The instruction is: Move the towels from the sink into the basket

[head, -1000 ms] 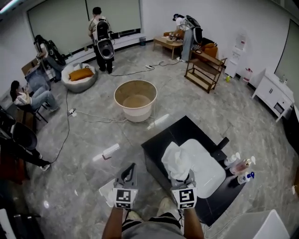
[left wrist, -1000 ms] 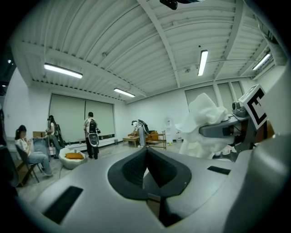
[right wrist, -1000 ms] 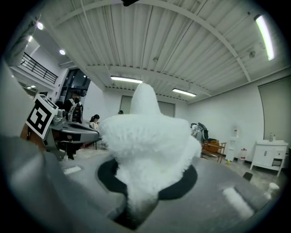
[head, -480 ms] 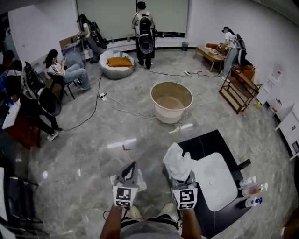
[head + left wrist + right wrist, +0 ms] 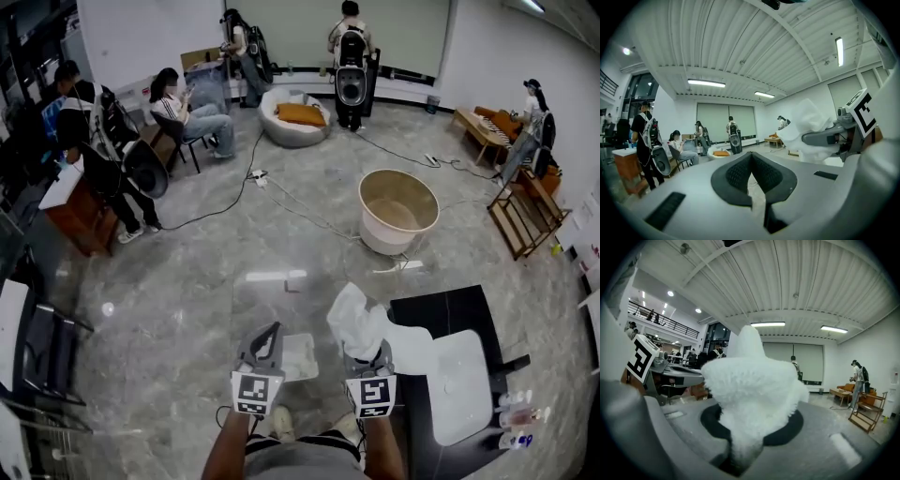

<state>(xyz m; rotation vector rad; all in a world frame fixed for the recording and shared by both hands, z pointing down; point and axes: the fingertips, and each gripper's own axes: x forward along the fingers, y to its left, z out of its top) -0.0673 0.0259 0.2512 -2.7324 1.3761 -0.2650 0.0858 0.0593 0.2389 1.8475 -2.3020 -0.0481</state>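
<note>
1. The towel [image 5: 359,323] is bunched in the right gripper [image 5: 367,358]. The jaws are clamped on its lower fold, and its fluffy bulk stands up out of them.
2. It is out of the sink [image 5: 464,375] and is held above the floor, just off the near left corner of the black worktop [image 5: 450,305]. White cloth also lies over the sink's left edge. I cannot tell whether that is this towel's tail or a second towel.
3. The basket [image 5: 389,239] stands on the floor, far from the right gripper and slightly to its right, well apart from it. Its mouth faces up and it looks empty.
4. The left gripper [image 5: 265,337] is beside the right one, on its left. Its jaws are closed with nothing between them, and it is slightly farther from the basket.
5. The next move probably depends on that far-right line. The right gripper would carry the towel along it until the towel hangs over the basket's rim, then let go.
</note>
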